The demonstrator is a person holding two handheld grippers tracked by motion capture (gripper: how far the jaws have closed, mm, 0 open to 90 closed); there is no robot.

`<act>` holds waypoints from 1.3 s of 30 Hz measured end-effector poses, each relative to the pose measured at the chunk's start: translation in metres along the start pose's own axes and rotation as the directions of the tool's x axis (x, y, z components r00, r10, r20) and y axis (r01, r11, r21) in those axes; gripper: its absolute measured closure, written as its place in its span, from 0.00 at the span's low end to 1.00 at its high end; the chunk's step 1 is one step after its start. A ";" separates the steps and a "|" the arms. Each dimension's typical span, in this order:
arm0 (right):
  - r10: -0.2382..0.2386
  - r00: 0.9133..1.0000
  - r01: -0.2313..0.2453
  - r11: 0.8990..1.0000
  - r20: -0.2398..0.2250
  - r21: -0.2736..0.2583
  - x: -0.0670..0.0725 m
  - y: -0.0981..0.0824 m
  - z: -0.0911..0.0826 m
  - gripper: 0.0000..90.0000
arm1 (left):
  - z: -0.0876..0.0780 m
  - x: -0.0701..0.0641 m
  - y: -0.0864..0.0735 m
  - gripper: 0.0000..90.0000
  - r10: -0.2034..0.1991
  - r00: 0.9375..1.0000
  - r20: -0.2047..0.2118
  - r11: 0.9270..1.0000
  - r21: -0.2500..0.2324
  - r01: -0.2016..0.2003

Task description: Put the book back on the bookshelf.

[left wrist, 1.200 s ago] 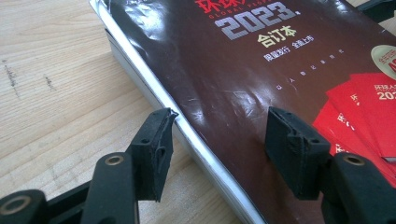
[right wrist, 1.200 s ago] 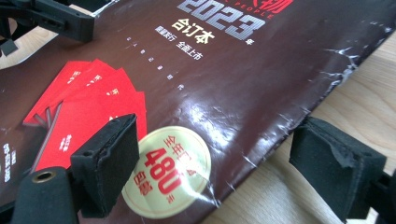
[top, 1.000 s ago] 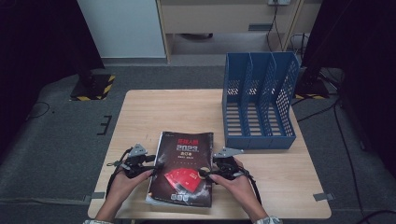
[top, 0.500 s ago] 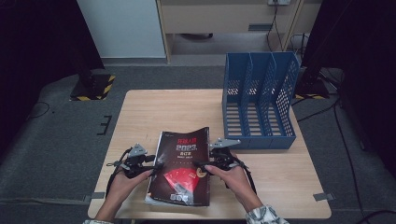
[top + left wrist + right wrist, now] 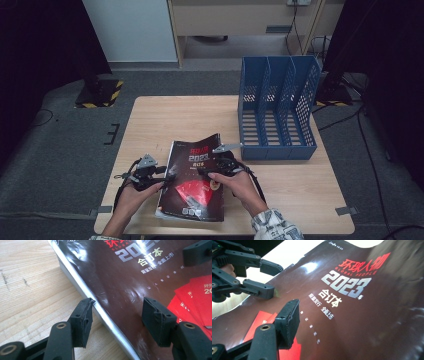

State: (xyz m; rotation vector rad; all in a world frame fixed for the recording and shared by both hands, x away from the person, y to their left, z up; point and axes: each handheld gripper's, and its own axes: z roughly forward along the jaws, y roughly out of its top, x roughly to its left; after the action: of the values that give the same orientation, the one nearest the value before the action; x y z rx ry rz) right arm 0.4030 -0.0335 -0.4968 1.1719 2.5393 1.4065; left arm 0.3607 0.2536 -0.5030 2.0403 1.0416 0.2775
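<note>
A thick book with a dark glossy cover and red and silver lettering [image 5: 192, 185] lies near the table's front edge. Its right side is tilted up off the wood. My right gripper [image 5: 214, 167] has just been closing on that raised right edge. One finger [image 5: 288, 320] sits on the cover [image 5: 352, 315] and the other is hidden behind the book. My left gripper [image 5: 116, 312] stands open astride the grey spine edge [image 5: 100, 312], one finger by the table side and one over the cover. In the high view my left gripper [image 5: 165, 176] is at the book's left edge.
A blue file rack with three slots [image 5: 277, 112] stands upright at the table's back right. Bare wooden tabletop [image 5: 170, 120] stretches behind the book. The table's front edge runs just below the book and my hands.
My right gripper has moved left and slightly up onto the book's right edge, and its jaws have narrowed. That side of the book has risen. The left gripper has stayed put.
</note>
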 end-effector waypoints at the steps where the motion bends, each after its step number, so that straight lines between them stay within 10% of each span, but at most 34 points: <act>1: -0.003 1.000 0.002 1.000 0.008 0.007 0.001 0.000 0.002 0.44 | 0.000 0.000 0.000 0.46 -0.001 1.000 0.001 1.000 -0.001 0.001; 14: -0.007 0.997 0.008 1.000 0.076 -0.010 0.001 0.008 -0.003 0.87 | 0.000 0.001 0.000 0.46 -0.013 1.000 0.011 1.000 -0.011 0.013; 39: -0.211 0.971 0.226 0.963 0.112 -0.148 0.027 0.051 -0.029 0.95 | 0.001 0.005 0.008 0.13 -0.032 0.998 0.057 0.990 -0.134 0.040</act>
State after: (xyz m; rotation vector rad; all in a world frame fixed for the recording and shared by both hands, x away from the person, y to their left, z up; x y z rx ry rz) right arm 0.4037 -0.0221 -0.4334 0.8805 2.3555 1.4320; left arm 0.3688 0.2541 -0.4990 1.8960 0.9981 0.2643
